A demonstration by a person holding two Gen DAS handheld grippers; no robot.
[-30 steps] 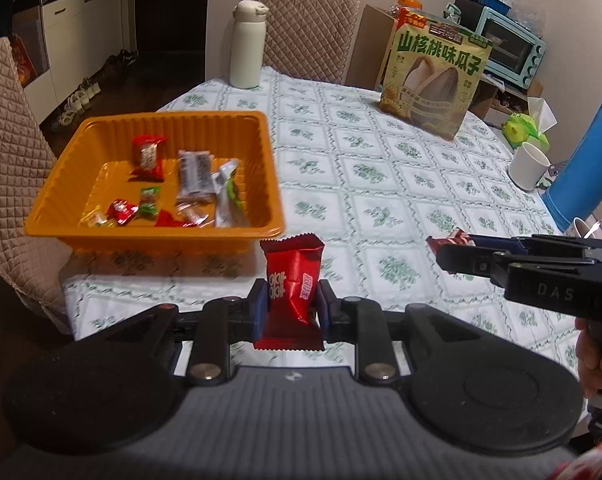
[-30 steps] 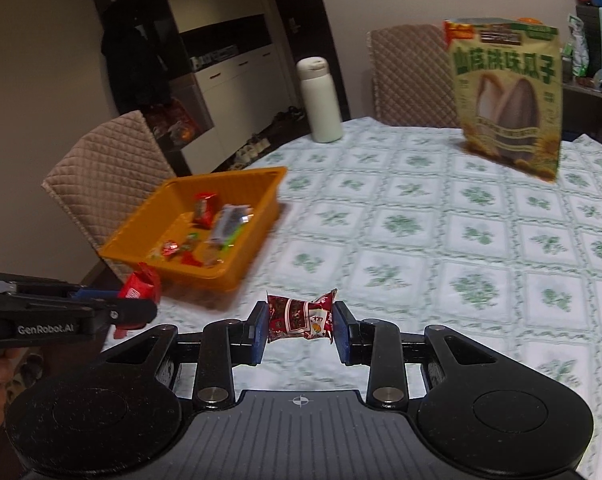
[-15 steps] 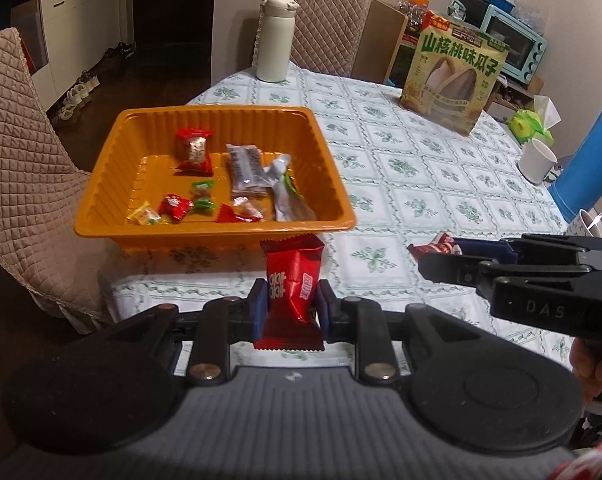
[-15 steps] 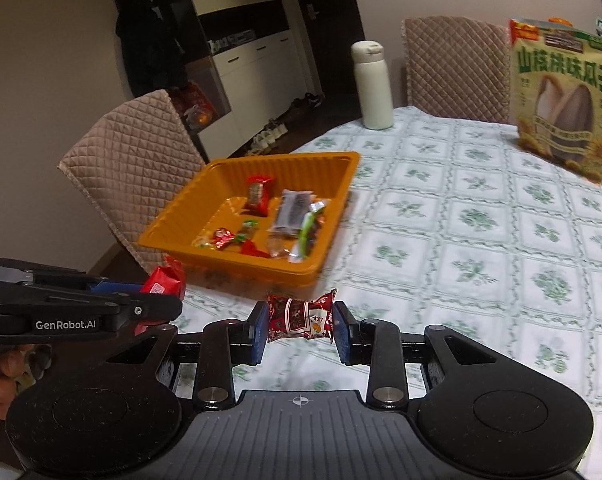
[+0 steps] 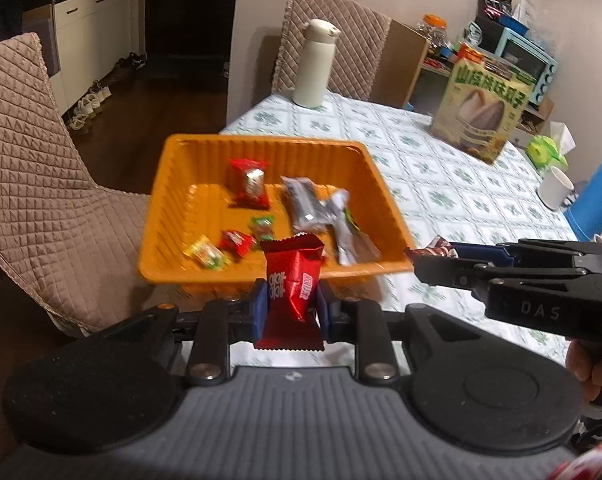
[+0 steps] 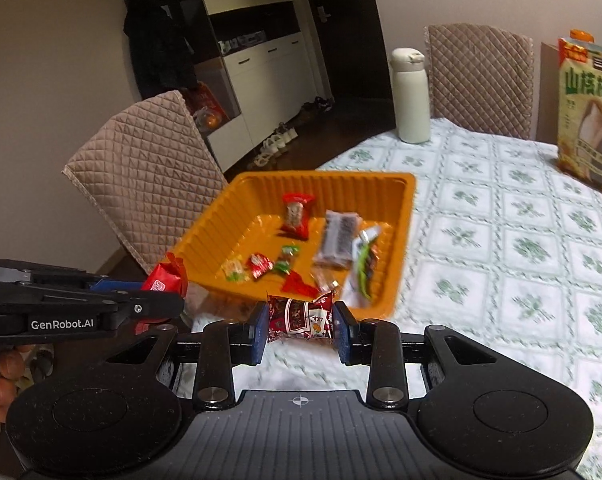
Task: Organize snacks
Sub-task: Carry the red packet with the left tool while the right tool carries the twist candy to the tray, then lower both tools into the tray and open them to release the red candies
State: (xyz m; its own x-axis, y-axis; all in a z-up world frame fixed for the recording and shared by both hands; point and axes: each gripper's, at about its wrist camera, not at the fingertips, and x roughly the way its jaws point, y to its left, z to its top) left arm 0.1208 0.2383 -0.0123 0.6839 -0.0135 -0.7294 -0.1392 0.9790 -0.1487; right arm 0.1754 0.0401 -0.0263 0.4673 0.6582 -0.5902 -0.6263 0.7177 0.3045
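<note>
Both grippers are loaded: the left gripper (image 5: 291,307) is clamped on a bright red snack packet (image 5: 293,280), the right gripper (image 6: 301,326) pinches a dark red candy wrapper (image 6: 299,317). Both hover at the near edge of the orange tray (image 5: 181,168), which sits by the table's (image 6: 501,240) left edge, maybe overhanging it slightly. Several wrapped snacks (image 5: 249,182) are already inside.

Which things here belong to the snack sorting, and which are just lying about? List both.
Job: orange tray with wrapped snacks; red snack packet in left gripper; dark red snack packet in right gripper.

Lying about: cream flask, sunflower seed bag, white mug.
</note>
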